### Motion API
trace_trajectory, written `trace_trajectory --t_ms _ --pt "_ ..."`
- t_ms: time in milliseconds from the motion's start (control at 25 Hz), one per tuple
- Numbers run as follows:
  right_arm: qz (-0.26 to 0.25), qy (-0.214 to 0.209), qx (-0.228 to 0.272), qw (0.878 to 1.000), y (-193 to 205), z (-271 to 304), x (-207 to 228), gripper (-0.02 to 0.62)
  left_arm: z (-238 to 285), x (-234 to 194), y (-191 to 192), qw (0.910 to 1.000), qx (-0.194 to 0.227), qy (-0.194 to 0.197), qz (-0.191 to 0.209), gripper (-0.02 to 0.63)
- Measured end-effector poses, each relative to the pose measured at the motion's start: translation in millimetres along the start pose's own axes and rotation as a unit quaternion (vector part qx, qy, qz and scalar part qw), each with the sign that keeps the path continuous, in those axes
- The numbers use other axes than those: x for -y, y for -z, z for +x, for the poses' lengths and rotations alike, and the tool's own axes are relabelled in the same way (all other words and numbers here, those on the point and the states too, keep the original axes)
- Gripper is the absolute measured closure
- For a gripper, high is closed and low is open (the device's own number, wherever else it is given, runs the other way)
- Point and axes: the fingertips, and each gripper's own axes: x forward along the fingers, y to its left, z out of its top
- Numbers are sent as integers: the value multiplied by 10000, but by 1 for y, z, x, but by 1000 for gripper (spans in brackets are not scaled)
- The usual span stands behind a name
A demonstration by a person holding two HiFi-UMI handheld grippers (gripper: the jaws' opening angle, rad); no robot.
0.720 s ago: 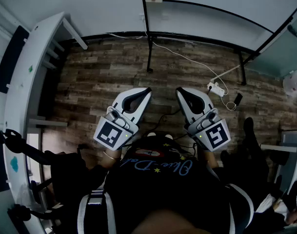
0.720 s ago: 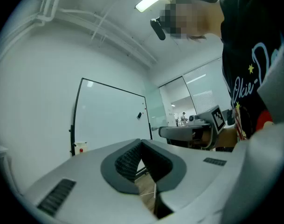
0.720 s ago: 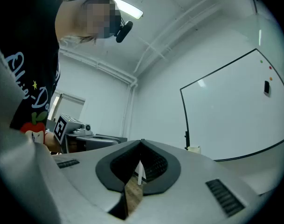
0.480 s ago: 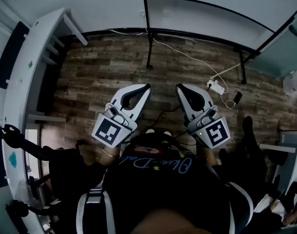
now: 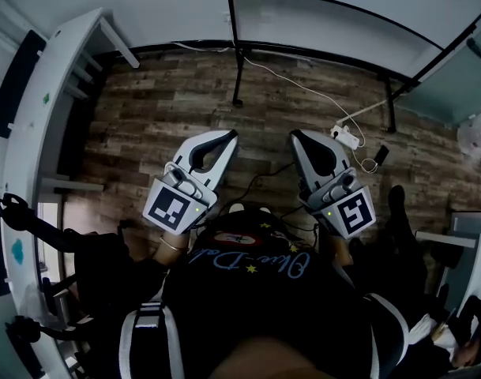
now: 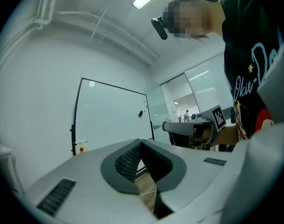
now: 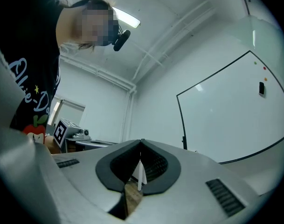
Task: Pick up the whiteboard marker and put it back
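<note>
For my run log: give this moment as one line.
left gripper: shut, empty | right gripper: shut, empty | whiteboard: ahead | marker: not seen, not yet picked up

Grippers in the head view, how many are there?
2. The left gripper sits left of centre over the wood floor, the right gripper right of centre, apart; none looks hidden.

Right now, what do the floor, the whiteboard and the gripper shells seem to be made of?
The floor: wood or wood-look laminate, matte, going by the mixed brown planks with grain. The whiteboard: a smooth white panel in a thin black frame, likely metal. Shells of the left gripper and right gripper: pale grey moulded plastic, satin. Their pads are dark and ribbed, probably rubber.
</note>
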Motion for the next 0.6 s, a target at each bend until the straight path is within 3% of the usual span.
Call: trace_trajectory --t_ms 280,600 --pt "0 55 18 10000 -4 -23 9 558 15 25 -1 9999 71 115 59 606" --pt "92 -148 -69 9998 4 -30 10 558 13 32 10 10000 -26 -20 -51 606"
